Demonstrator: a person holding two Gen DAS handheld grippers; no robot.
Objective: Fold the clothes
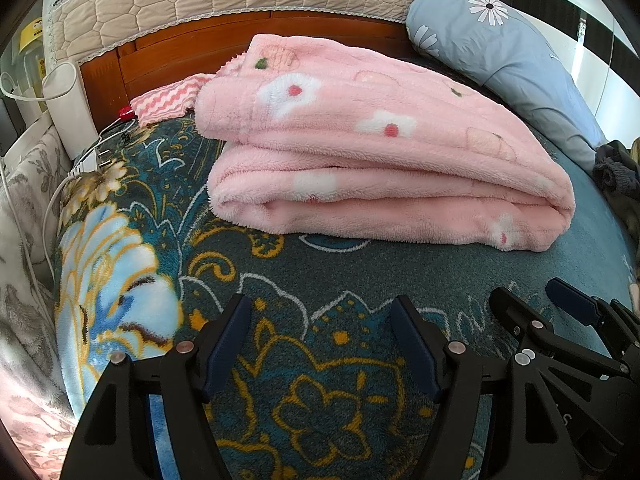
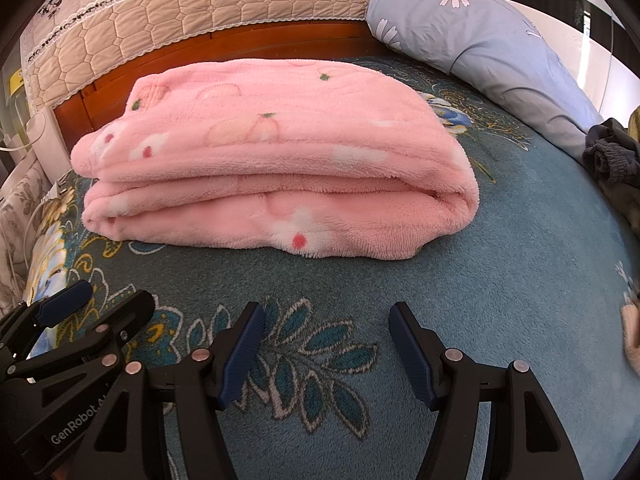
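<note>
Both tools hang low over the bed (image 2: pixel 500 280), side by side. The left hand-held gripper (image 1: pixel 320 344) and the right hand-held gripper (image 2: pixel 326 344) have their jaws apart — nothing is in them. Just past them lies the pink fleece garment (image 2: pixel 276 184), already in a thick stack. The pile looks done; a good next move may be to press it flat gently, or reach for the dark clothes (image 2: pixel 612 160) at the right edge. Only the left view shows the zigzag cloth (image 1: pixel 168 100) and white charger (image 1: pixel 92 160).
</note>
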